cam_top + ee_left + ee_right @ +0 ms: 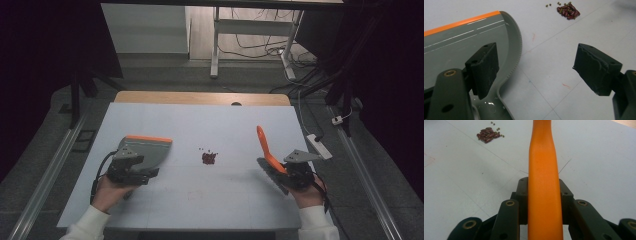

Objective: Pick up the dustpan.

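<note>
A grey dustpan (pixel 148 148) with an orange front lip lies on the left of the white table (pixel 200 200). My left gripper (pixel 131 170) sits at its near end and is open. In the left gripper view one jaw of this gripper (pixel 536 57) hangs over the dustpan (pixel 456 42) and the other over bare table. My right gripper (pixel 296 174) is shut on a brush's orange handle (pixel 265 145), which slants up and away. In the right gripper view the handle (pixel 542 157) runs straight out between the jaws of that gripper (pixel 543 187). A small pile of red beans (pixel 209 158) (pixel 568 11) (pixel 487 134) lies mid-table between the two.
A few green beans lie scattered beside the pile. A white power strip (pixel 320 146) rests at the table's right edge. A wooden strip (pixel 200 97) borders the far edge, with desk legs and cables on the floor beyond.
</note>
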Demonstrator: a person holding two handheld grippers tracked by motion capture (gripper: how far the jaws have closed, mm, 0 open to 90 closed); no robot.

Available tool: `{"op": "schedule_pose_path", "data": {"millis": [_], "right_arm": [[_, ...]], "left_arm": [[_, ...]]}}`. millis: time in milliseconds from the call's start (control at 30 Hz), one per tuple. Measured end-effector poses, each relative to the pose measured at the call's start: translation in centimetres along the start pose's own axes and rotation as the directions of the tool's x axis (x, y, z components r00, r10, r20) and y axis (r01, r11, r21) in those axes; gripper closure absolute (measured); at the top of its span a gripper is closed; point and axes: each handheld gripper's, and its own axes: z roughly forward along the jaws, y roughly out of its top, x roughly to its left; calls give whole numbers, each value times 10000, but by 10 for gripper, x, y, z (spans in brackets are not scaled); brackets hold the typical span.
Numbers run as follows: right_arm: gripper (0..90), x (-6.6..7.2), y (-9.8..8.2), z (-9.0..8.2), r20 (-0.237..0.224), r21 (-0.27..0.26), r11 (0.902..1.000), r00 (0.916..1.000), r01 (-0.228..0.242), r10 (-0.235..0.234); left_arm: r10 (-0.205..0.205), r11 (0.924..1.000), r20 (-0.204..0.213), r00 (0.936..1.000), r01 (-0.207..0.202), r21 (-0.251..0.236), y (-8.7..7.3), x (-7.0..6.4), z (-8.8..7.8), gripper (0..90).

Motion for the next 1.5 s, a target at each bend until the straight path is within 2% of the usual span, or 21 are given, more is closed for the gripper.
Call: {"op": "schedule_pose_path", "data": {"millis": [200, 367, 533, 800, 1067, 1267, 1433, 1500], "right_arm": [[701, 0, 1, -2, 8, -98, 10000, 10000, -17, 17], [701, 0, 1, -2, -1, -68, 10000, 10000, -29, 29], [701, 1, 1, -1, -25, -61, 10000, 10000, 15, -15], [701, 0, 0, 0, -18, 6, 10000, 10000, -3, 3], [701, 0, 0, 1, -47, 12, 10000, 10000, -81, 82], [701, -2, 0, -3, -159, -167, 9998, 9998, -135, 133], [701, -4, 0, -7, -199, -360, 9991, 9996, -202, 195], [701, -4, 1, -9, -223, -454, 9987, 9995, -216, 206]], "left_arm": [[153, 9999, 10, 9999, -153, 55, 1, -1, -1, 203], [25, 10000, -217, 9998, -24, 82, 2, 0, -4, 203], [149, 9997, -463, 9988, -141, 177, 3, -2, -6, 196], [197, 9996, -307, 9993, -191, 206, 7, -4, -10, 197], [127, 9987, -531, 9985, -101, 494, 14, -8, -13, 204], [-233, 9985, -751, 9969, 269, 474, 21, -13, -18, 202], [-879, 9942, -1216, 9887, 946, 507, 29, -16, -26, 201], [-976, 9928, -1250, 9873, 1054, 571, 30, -17, -26, 196]]}}
